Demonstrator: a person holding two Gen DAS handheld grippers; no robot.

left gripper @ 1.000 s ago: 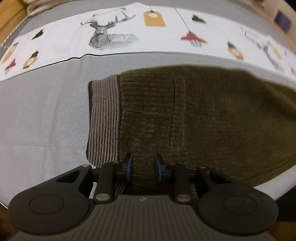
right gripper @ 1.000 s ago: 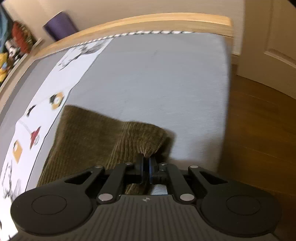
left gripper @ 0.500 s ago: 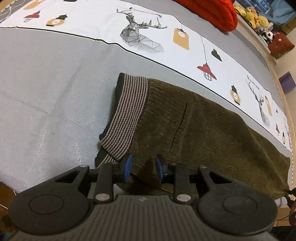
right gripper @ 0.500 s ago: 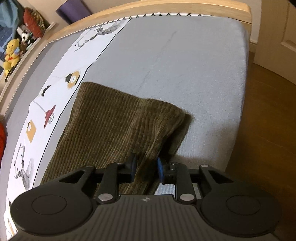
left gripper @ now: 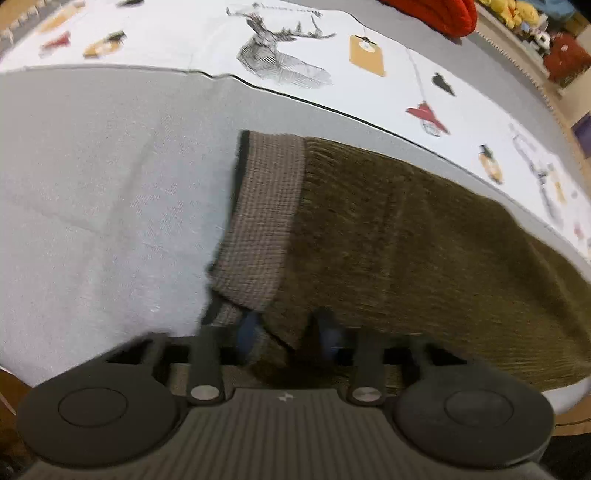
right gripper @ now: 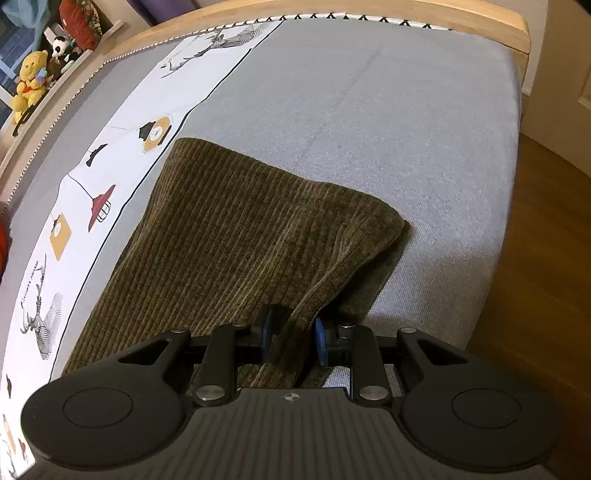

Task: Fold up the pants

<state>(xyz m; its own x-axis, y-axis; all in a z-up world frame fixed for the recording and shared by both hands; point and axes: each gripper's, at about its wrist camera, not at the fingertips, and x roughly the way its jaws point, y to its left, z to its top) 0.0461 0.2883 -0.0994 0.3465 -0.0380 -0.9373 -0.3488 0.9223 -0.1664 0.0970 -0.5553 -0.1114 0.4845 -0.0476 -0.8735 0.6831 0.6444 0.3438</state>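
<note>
Olive corduroy pants [left gripper: 424, 236] lie flat on the grey bed cover, their striped brown waistband [left gripper: 266, 214] to the left. In the blurred left wrist view my left gripper [left gripper: 290, 332] straddles the near waist corner. Its jaws are closing, with a flap of cloth between the blue pads [left gripper: 247, 330] and a gap still showing. The right wrist view shows the leg end of the pants [right gripper: 240, 236]. There my right gripper [right gripper: 291, 336] sits over a raised fold at the near hem corner. Its jaws are also closing around that fold without pressing on it.
A white strip printed with deer and lanterns [left gripper: 332, 55] runs along the bed behind the pants. The bed's wooden frame [right gripper: 332, 11] curves round the far side, with soft toys [right gripper: 31, 81] on a shelf beyond. Wooden floor [right gripper: 546, 258] drops away at the right.
My right gripper was shut on the hem corner, then let go and now straddles it with its jaws apart. The left gripper has shifted along the waist corner, and its jaws have narrowed.
</note>
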